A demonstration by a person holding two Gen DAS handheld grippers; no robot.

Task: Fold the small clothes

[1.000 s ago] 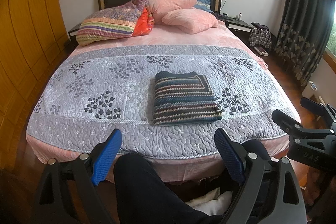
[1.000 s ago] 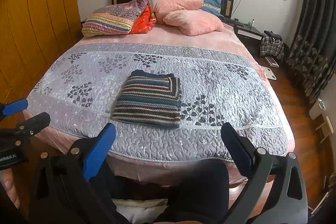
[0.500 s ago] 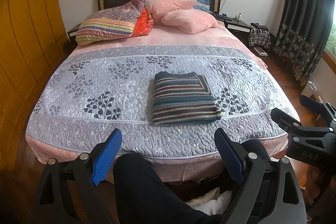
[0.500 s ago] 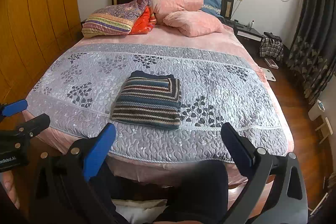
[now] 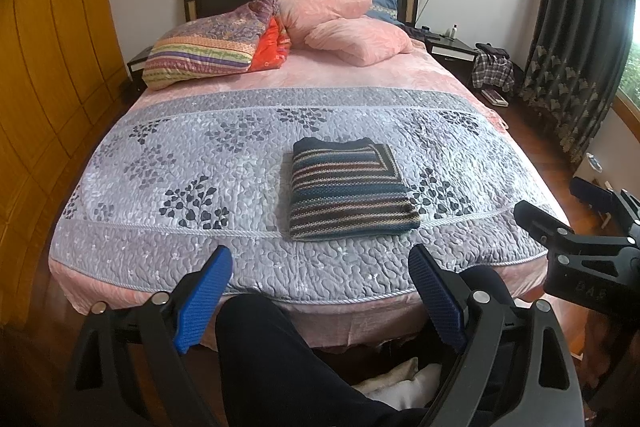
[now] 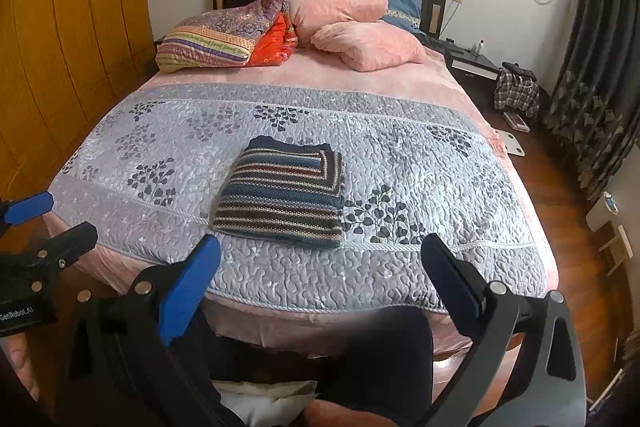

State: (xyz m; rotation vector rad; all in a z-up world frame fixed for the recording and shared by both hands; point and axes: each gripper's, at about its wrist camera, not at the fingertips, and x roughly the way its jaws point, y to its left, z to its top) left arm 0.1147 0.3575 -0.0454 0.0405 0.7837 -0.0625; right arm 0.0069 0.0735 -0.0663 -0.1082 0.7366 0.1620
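A striped knit sweater [image 5: 348, 189] [image 6: 286, 193] lies folded into a neat rectangle on the grey quilted bedspread [image 5: 200, 155] [image 6: 420, 163], near the foot of the bed. My left gripper [image 5: 320, 263] hangs open, back from the bed's foot edge, with nothing between its blue pads. My right gripper [image 6: 320, 255] is open too, equally far back and holding nothing. Each gripper shows at the edge of the other's view: the right gripper [image 5: 560, 215] at the far right, the left gripper [image 6: 48, 215] at the far left.
A person's dark-trousered legs [image 5: 280, 367] fill the space below the grippers. Pillows [image 5: 340, 23] and a folded colourful quilt [image 5: 208, 47] lie at the headboard. A wooden wardrobe [image 5: 48, 75] stands left, nightstand [image 5: 452, 47], plaid garment [image 5: 494, 71] and dark curtains [image 5: 572, 47] right.
Both views have shifted only very slightly. The sweater lies as before and both grippers stay open.
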